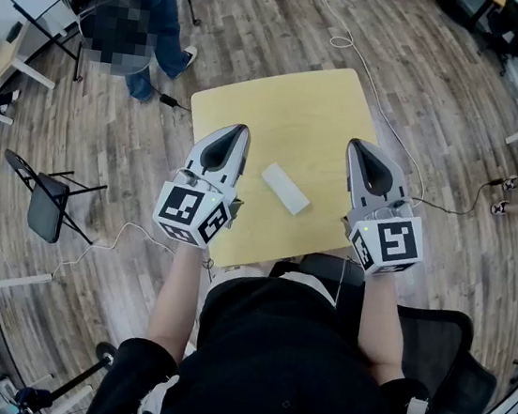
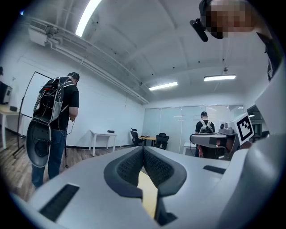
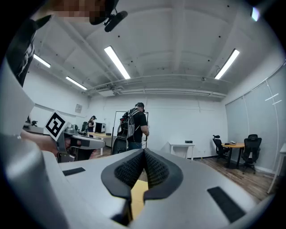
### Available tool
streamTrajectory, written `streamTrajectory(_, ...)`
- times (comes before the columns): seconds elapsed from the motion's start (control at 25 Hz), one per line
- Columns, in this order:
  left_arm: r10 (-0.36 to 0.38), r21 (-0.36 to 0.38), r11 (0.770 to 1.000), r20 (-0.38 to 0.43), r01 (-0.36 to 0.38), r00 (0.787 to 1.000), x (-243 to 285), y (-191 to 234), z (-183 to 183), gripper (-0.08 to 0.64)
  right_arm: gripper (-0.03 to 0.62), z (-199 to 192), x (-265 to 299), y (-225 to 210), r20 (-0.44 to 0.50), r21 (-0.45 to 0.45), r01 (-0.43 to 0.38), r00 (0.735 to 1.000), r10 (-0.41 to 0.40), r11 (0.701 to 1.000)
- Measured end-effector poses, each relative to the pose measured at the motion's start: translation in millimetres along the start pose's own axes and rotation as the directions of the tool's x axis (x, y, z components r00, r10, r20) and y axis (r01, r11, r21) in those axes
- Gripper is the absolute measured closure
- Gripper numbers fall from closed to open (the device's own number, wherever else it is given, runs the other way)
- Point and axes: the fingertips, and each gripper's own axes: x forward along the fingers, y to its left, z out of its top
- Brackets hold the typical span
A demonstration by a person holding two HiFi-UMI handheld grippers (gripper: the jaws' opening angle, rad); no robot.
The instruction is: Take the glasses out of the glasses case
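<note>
A white, closed glasses case (image 1: 285,188) lies on the small yellow table (image 1: 281,110), between my two grippers. My left gripper (image 1: 241,130) hovers level over the table's left side, left of the case, jaws shut with nothing between them. My right gripper (image 1: 355,145) hovers level on the right of the case, also shut and empty. Both gripper views look out across the room; the left gripper (image 2: 144,147) and the right gripper (image 3: 144,150) show their pads pressed together, with only a strip of yellow table below. The glasses are not visible.
A person (image 1: 137,15) stands beyond the table's far left corner on the wood floor. A black folding chair (image 1: 46,205) is at the left. A cable (image 1: 385,114) runs along the floor past the table's right edge. An office chair (image 1: 438,353) is behind me.
</note>
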Motion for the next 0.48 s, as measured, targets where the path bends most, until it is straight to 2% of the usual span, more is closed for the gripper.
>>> streamTrajectory(0.48,0.001,-0.003,1.0,-0.039,-0.002,0.999,-2.7,-4.3,-13.5,0.535,0.578,-9.1,-3.6,3.2,-0.023,-0.005,-0.005,1.0,0.004,1.0)
